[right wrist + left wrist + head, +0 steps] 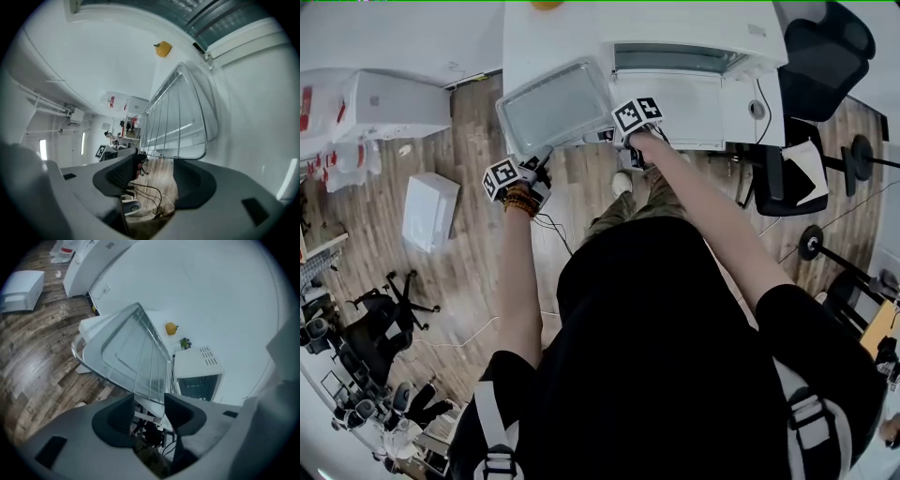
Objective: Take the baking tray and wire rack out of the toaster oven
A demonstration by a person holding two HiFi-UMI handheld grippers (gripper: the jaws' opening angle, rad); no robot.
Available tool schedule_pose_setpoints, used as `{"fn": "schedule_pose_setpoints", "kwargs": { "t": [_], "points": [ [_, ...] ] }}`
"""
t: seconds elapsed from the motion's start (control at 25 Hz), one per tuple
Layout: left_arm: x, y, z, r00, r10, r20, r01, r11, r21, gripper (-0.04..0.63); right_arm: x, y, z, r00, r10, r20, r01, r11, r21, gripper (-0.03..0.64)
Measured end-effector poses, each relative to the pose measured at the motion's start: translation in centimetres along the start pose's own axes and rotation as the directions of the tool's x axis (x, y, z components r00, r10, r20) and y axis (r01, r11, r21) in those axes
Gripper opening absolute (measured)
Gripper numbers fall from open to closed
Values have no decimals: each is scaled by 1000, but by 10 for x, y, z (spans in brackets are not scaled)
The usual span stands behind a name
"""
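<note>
The baking tray (pixel 551 108) lies on the white table (pixel 520 37), left of the toaster oven (pixel 698 42), with its near corner past the table edge. The wire rack (pixel 151 357) rests on the tray (pixel 119 350). The oven door (pixel 680 108) hangs open. My left gripper (pixel 534 161) is at the tray's near left corner; in the left gripper view it (pixel 149 404) is open, the corner between the jaws untouched. My right gripper (pixel 617 139) is at the near right edge, also open (pixel 157 161), with the rack (pixel 176 117) just ahead.
A yellow object (pixel 171 328) and a small plant (pixel 185 343) sit at the back of the table. On the wood floor stand a white box (pixel 431 211) and a white cabinet (pixel 394 103). A black office chair (pixel 820 47) and weights (pixel 811 242) are to the right.
</note>
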State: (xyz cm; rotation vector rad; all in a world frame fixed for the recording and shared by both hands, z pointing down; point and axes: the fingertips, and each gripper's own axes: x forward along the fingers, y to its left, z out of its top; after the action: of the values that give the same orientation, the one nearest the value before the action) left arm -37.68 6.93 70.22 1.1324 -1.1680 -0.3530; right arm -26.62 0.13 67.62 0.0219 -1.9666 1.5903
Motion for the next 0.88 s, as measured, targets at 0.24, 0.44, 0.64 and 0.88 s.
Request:
{"fn": "schedule_pose_setpoints", "kwargs": {
  "t": [0.24,0.44,0.64,0.88],
  "points": [
    [22,-25,-23,992,-35,-119,43,997,68,210,7,4,17,994,-70,85,73,997,-23,261],
    [21,-30,-30,993,-60,-98,66,996,60,210,0,5,7,991,-110,77,114,992,-47,261],
    [12,-46,-33,996,-57,-68,67,985,157,209,-7,23,5,983,-134,127,150,980,-130,261],
    [-13,-86,10,973,-3,230,-91,913,399,183,-23,88,44,928,-110,357,241,906,-349,255]
  ]
}}
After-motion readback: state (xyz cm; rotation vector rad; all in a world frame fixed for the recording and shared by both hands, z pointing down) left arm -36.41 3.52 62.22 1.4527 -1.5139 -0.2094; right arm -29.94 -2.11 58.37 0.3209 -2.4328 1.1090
